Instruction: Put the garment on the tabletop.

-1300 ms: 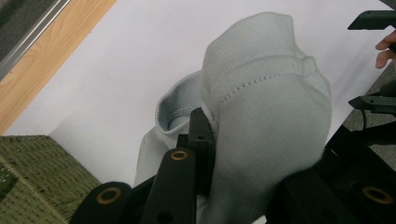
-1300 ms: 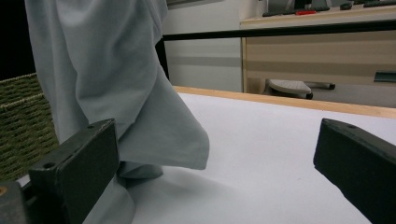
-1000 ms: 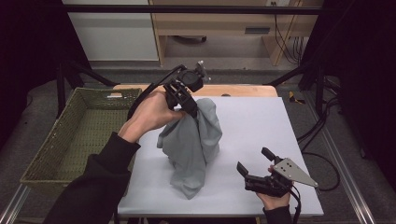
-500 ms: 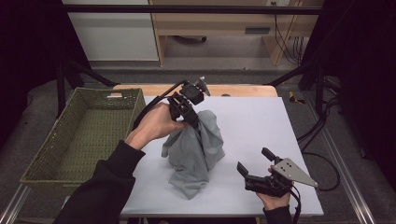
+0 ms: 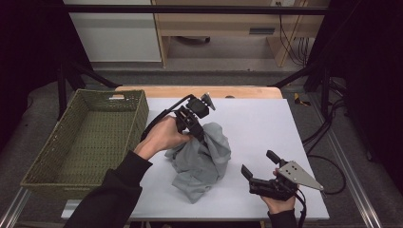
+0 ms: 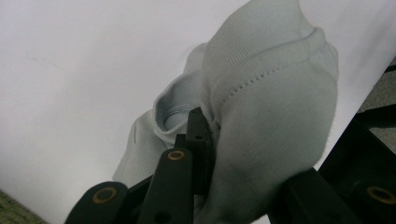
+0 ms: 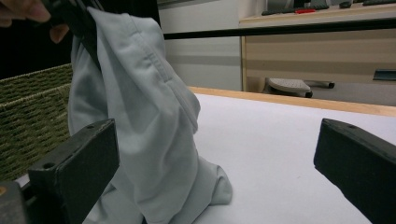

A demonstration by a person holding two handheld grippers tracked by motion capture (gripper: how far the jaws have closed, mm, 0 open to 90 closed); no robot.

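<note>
The left hand-held gripper [image 5: 198, 131] is clamped on the top of a grey garment [image 5: 202, 161], a stitched fold of which is seen pinched between its jaws in the left gripper view [image 6: 261, 107]; the garment is held up near the middle of the white bench [image 5: 266, 118] with its lower part bunched on the surface. The right hand-held gripper [image 5: 259, 167] is held released, jaws spread wide, at the near right of the bench, apart from the garment. A green woven basket [image 5: 62, 156] is placed just left of the bench.

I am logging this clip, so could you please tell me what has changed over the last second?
The left gripper, shut on the grey cloth garment, has carried it slightly toward the table's far side. The right gripper stays open and the green woven basket has not moved.
</note>
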